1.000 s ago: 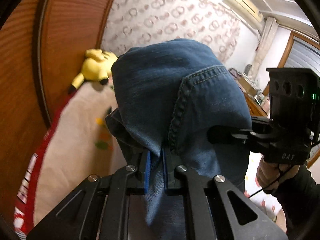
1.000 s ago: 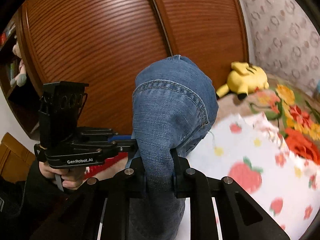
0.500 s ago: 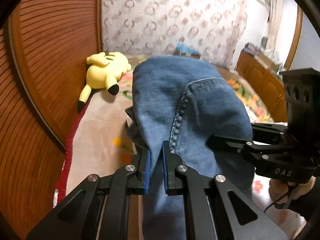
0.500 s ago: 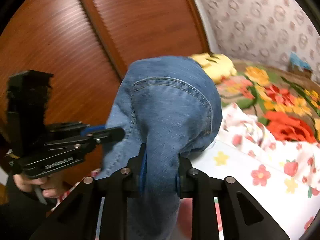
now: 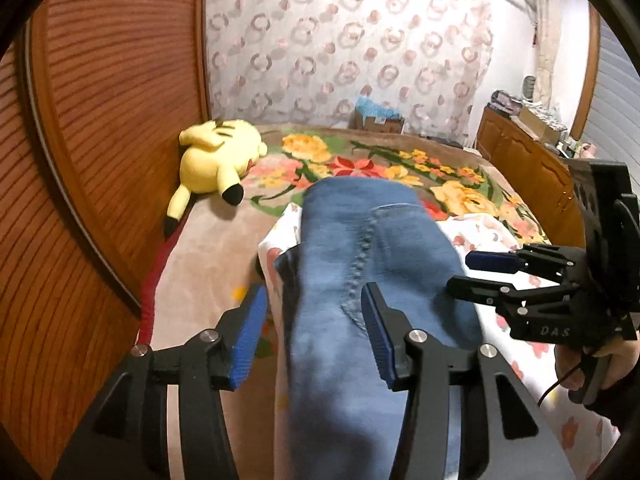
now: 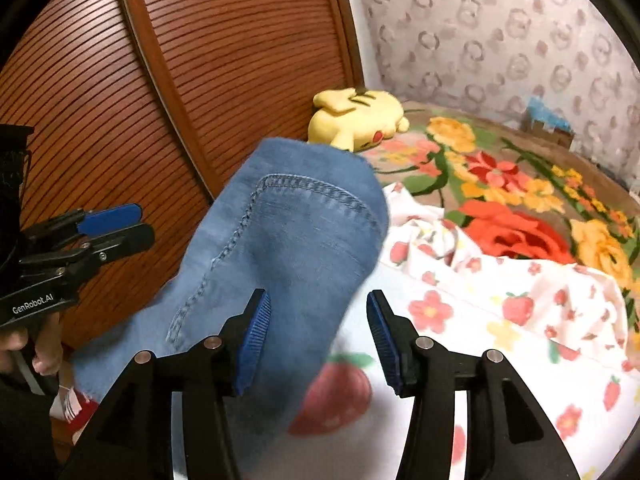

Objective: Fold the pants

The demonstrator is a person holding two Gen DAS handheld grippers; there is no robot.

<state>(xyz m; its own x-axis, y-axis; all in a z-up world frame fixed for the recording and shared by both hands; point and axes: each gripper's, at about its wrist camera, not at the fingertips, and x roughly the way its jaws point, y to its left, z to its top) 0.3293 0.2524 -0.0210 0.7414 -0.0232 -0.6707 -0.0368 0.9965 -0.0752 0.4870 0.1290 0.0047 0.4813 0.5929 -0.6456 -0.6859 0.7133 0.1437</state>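
The blue denim pants [image 5: 360,288] lie on the white strawberry-print sheet [image 5: 532,364], back pocket seam up. My left gripper [image 5: 314,318] is open, its blue pads on either side of the denim without clamping it. In the right wrist view the pants [image 6: 288,252] spread to the left, blurred. My right gripper [image 6: 318,320] is open, its left pad over the denim. Each gripper shows in the other's view: the right one [image 5: 476,272] and the left one [image 6: 132,226], both with fingers apart.
A yellow plush toy [image 5: 216,156] lies against the wooden slatted wall [image 5: 100,120] at the far left. A floral blanket [image 6: 512,200] covers the bed beyond the sheet. A cardboard box [image 5: 378,118] and wooden cabinets [image 5: 524,156] stand behind.
Both grippers have come down toward the bed and opened, letting go of the pants. The denim has dropped onto the sheet.
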